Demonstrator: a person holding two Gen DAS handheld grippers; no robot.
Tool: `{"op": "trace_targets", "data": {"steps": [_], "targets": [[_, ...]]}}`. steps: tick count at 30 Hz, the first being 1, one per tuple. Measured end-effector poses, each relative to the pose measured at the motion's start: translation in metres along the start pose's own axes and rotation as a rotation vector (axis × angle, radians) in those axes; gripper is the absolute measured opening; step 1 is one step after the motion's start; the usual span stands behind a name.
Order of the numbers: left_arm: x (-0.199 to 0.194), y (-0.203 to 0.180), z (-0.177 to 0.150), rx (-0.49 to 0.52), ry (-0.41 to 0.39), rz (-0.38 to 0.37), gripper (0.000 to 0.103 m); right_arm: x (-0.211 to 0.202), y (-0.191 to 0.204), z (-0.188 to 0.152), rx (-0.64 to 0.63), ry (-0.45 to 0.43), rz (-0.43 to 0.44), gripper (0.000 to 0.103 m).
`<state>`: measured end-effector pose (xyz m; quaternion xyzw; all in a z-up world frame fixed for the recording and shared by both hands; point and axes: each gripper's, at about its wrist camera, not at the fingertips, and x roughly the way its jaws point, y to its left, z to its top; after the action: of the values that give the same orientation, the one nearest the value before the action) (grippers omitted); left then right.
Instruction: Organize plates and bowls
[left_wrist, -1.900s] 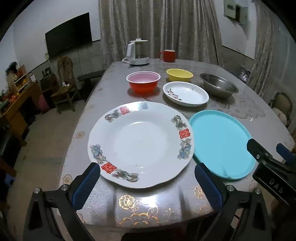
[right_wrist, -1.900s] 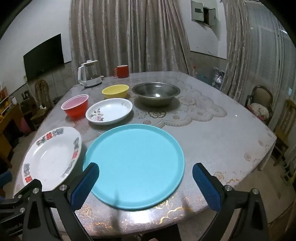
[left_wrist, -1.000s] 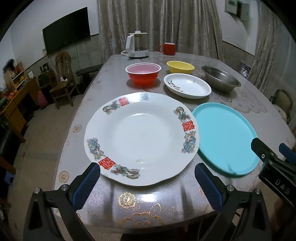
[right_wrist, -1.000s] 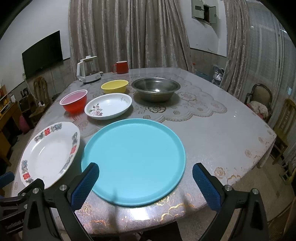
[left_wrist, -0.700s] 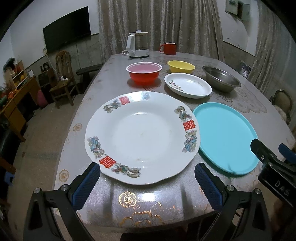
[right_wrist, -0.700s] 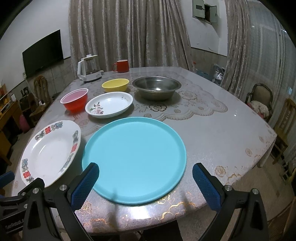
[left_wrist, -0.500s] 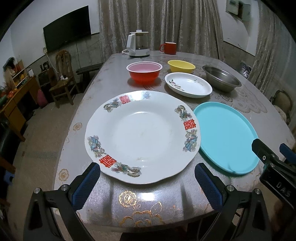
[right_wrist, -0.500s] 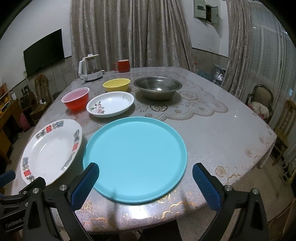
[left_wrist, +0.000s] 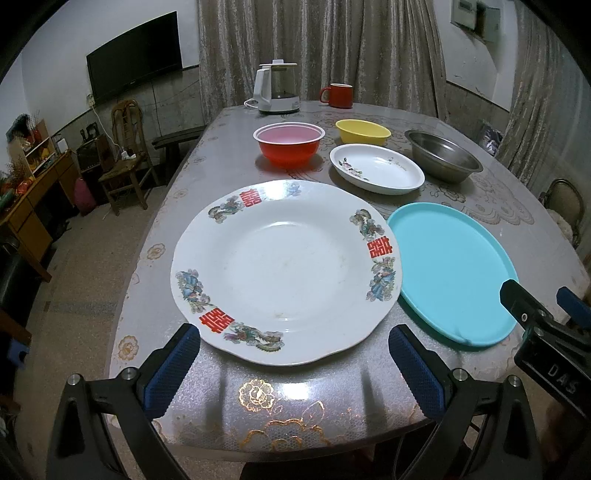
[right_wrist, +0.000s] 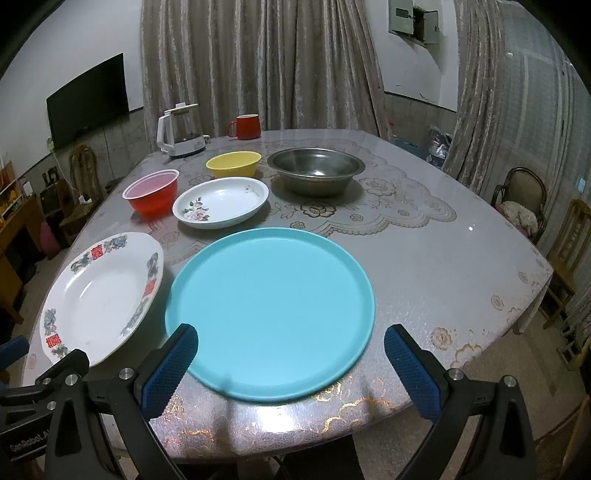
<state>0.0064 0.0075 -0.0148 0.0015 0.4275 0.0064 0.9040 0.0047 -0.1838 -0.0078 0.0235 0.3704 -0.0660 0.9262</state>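
The surface (right_wrist: 424, 258) carries six dishes, none yet stacked. Largest, at the near edge, are the white plate (left_wrist: 284, 269) toward the near left corner and the teal plate (right_wrist: 269, 310) just beside it, their rims almost touching. Behind them, toward the middle, sits the steel bowl (right_wrist: 316, 175), then the oval dish (right_wrist: 221, 203), the red bowl (right_wrist: 151, 195) and the yellow bowl (right_wrist: 233, 163), with a kettle (right_wrist: 181, 131) and mug (right_wrist: 245, 127) at the far edge. The left gripper (left_wrist: 293, 360) hangs wide open and empty over the near rim of the white plate; the right gripper (right_wrist: 290, 363) is equally wide and empty before the teal plate. Both plates lie flat on a slick covering, so I judge a finger pushed under a rim may shove one into the other, or off the near edge.
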Motion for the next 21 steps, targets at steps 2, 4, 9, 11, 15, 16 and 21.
{"op": "trace_targets", "data": {"steps": [2,4,9,11,15,16,21], "targets": [[-0.0001,-0.0004,0.0003,0.001,0.001,0.000,0.103,0.0007,0.0002,0.0003,-0.002,-0.001,0.001,0.103],[-0.0003,0.0001,0.0000,0.000,-0.001,0.001,0.103,0.0014,-0.0002,-0.0001,-0.001,0.002,0.001,0.103],[-0.0001,0.0003,0.0001,0.000,-0.001,0.001,0.103,0.0031,-0.0014,-0.0005,0.007,0.008,0.000,0.103],[-0.0003,0.0005,0.0001,0.000,-0.001,0.001,0.103,0.0036,-0.0012,-0.0008,0.006,0.011,-0.001,0.103],[0.0001,0.0010,0.0005,0.001,-0.001,0.001,0.103,0.0038,-0.0014,-0.0009,0.005,0.013,0.001,0.103],[0.0000,0.0012,0.0004,-0.001,-0.002,0.001,0.103,0.0036,-0.0019,-0.0010,0.008,0.011,0.003,0.103],[0.0008,0.0003,0.0010,-0.002,0.000,0.001,0.103,0.0042,-0.0027,-0.0003,0.012,0.012,0.007,0.103]]}}
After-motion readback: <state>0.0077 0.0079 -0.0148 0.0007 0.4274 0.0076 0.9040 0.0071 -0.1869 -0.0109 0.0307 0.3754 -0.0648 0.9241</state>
